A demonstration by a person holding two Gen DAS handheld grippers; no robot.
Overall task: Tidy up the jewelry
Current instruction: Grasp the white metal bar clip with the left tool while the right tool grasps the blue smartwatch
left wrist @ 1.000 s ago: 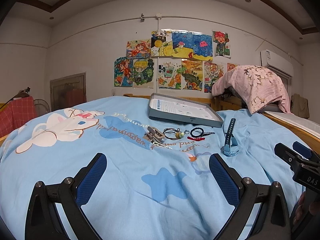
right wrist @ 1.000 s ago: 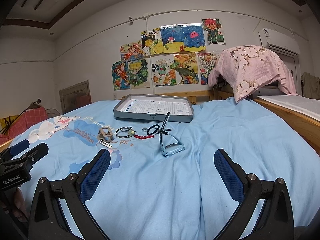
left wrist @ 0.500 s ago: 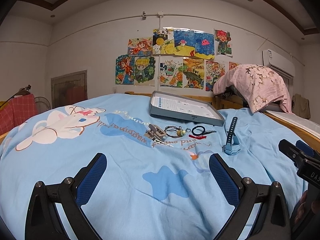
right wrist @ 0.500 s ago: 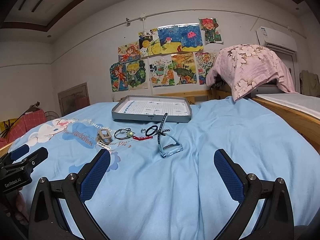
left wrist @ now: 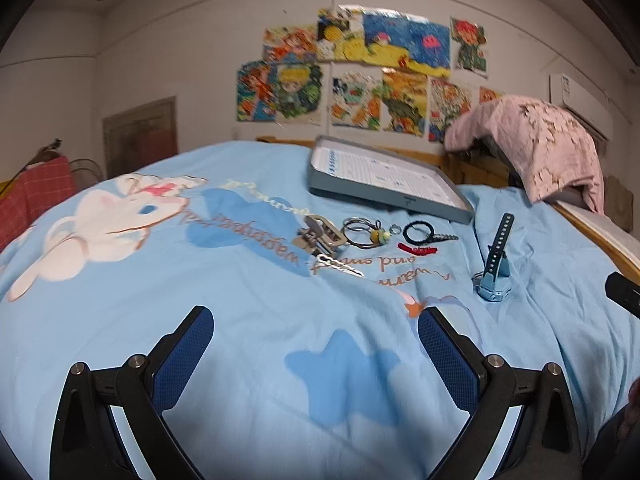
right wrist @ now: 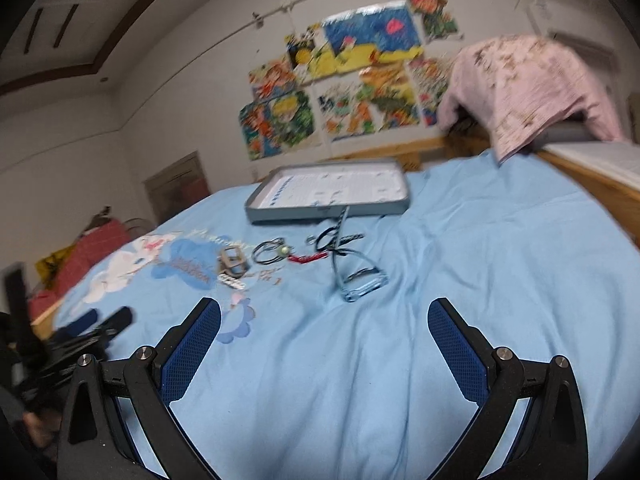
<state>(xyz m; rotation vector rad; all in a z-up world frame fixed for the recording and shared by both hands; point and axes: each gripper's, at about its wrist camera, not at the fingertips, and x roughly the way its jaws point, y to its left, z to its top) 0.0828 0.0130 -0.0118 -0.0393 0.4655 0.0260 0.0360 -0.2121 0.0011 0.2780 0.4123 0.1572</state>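
The left gripper is spread wide, with nothing between its blue pads, and it hangs above the light blue bedsheet. The right gripper is also wide apart and holds nothing; it hangs over the same sheet, and its view is blurred. In front of both grippers, a small group of jewelry lies on the bed. Seen from the left wrist, from left to right there is a beige watch with a silver chain piece just in front of it, then a coiled cord bracelet with a yellow-green bead, a small silver ring, a black hair tie and a red string piece just before it. A little apart to the right is a blue watch, with its dark strap standing up from the sheet. Behind the group, near it but not touching, a grey tray with a white inside lies on the bed. In the right wrist view the same tray is beyond the blue watch. A pink cloth hangs over something at the head of the bed, and colourful drawings are on the wall.
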